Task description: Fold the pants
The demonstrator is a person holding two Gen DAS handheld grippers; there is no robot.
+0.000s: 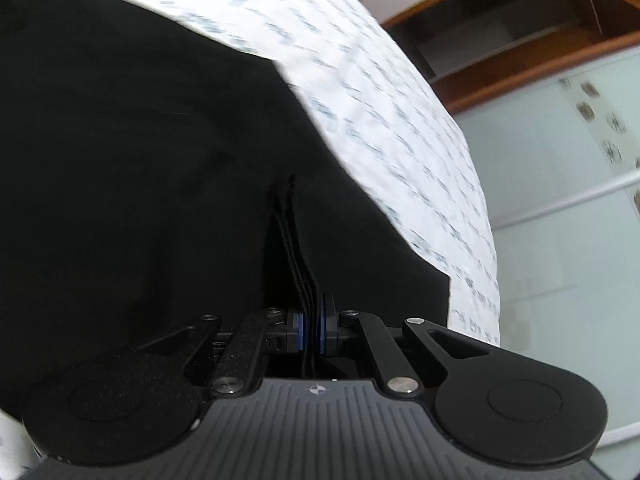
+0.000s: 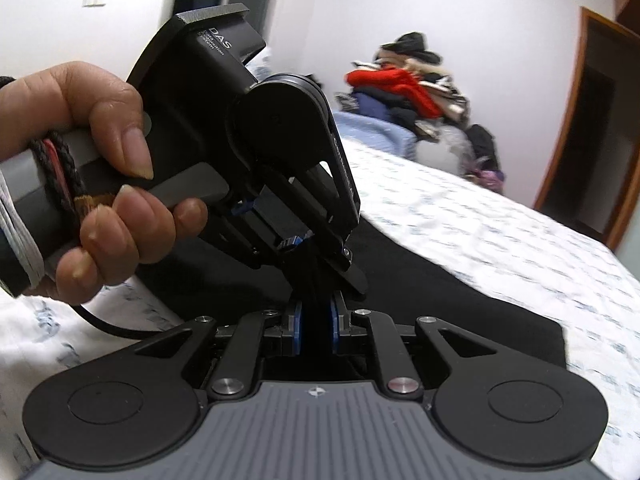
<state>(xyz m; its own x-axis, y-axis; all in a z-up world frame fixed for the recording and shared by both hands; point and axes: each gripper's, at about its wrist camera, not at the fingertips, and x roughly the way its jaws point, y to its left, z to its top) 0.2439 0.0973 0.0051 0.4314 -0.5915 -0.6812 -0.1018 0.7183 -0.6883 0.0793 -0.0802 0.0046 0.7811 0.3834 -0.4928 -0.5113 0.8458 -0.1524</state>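
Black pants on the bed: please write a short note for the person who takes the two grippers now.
Left gripper: jaws shut on a bunched, layered edge of the black pants.
Right gripper: jaws shut on the same dark cloth, right next to the left gripper; the two nearly touch.
Left hand: holds the left gripper's handle.
Pants: spread on the white patterned bed sheet, with the held edge lifted.
Done: both edges gripped and gathered together.
Left: probably lay the held edge down, release, smooth, and fold again if needed. How many folds are finished, I cannot tell.
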